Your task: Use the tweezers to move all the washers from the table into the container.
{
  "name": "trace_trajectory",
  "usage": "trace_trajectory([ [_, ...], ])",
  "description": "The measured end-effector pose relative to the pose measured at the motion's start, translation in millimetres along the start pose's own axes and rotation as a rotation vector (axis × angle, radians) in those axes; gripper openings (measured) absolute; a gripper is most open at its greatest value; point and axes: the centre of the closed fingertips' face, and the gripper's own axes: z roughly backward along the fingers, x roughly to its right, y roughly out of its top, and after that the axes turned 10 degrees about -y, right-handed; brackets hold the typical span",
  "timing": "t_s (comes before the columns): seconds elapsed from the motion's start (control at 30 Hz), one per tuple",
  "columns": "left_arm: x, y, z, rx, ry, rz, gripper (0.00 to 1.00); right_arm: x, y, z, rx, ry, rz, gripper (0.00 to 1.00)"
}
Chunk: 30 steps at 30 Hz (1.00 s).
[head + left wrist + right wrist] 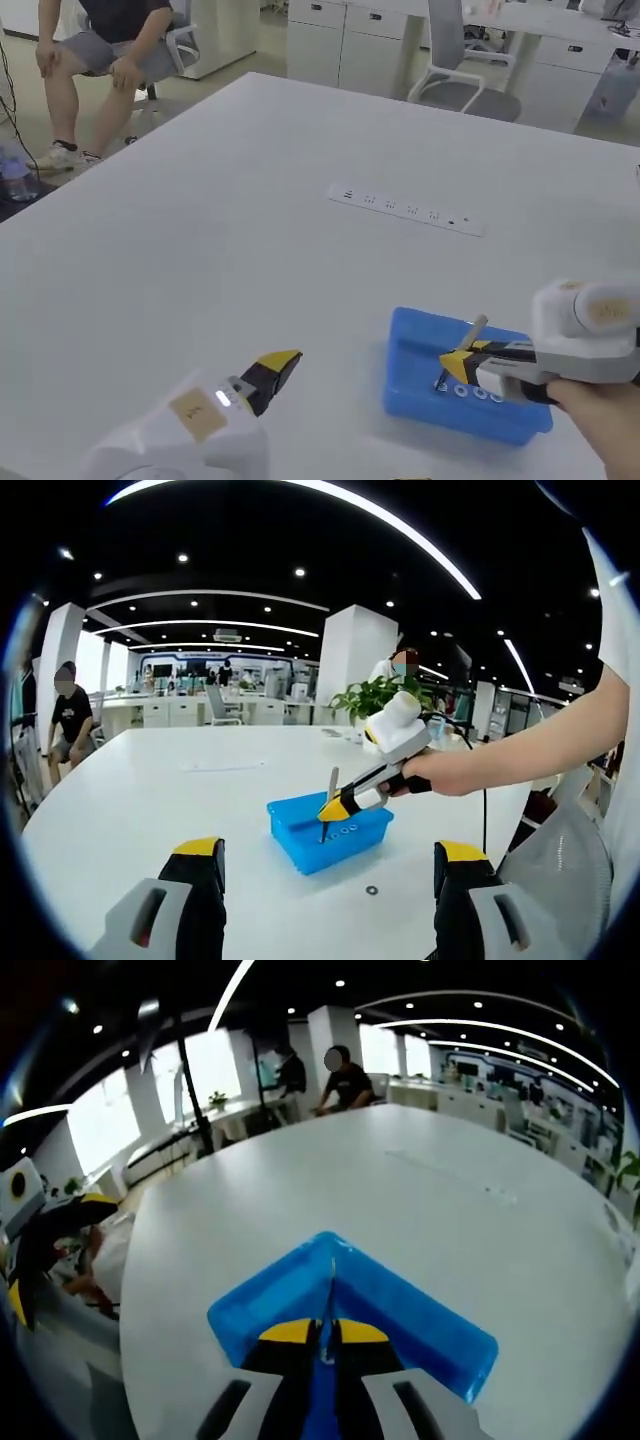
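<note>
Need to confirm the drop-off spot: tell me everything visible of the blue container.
The blue rectangular plastic container is a low, open-topped tray with upright walls, sitting flat on the white table. Several small ring-shaped washers lie on its floor. The right gripper hangs over it, holding thin metal tweezers whose tips dip inside.

One container (460, 420), one tweezers (474, 330), three washers (480, 394) inside, one loose washer (372, 890).

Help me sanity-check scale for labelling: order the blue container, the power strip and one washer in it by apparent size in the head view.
1. blue container
2. power strip, about as long but far thinner; farther off, so true size unsure
3. washer
</note>
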Motion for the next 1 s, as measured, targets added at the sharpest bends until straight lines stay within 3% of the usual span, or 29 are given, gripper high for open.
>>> trace_trajectory([
  [0.27, 1.5, -0.1, -0.4, -0.002, -0.005, -0.002, 0.88, -7.0, 7.2, 15.0, 0.029, 0.004, -0.003, 0.04],
  [0.67, 2.8, -1.3, -1.8, -0.013, -0.014, -0.007, 0.88, -28.3, 38.7, 47.4, 0.145, 0.027, 0.004, 0.04],
  [1.0, 3.4, -2.4, -2.5, -0.021, -0.019, -0.008, 0.88, -43.0, 29.1, 67.3, 0.173, 0.047, -0.024, 0.04],
])
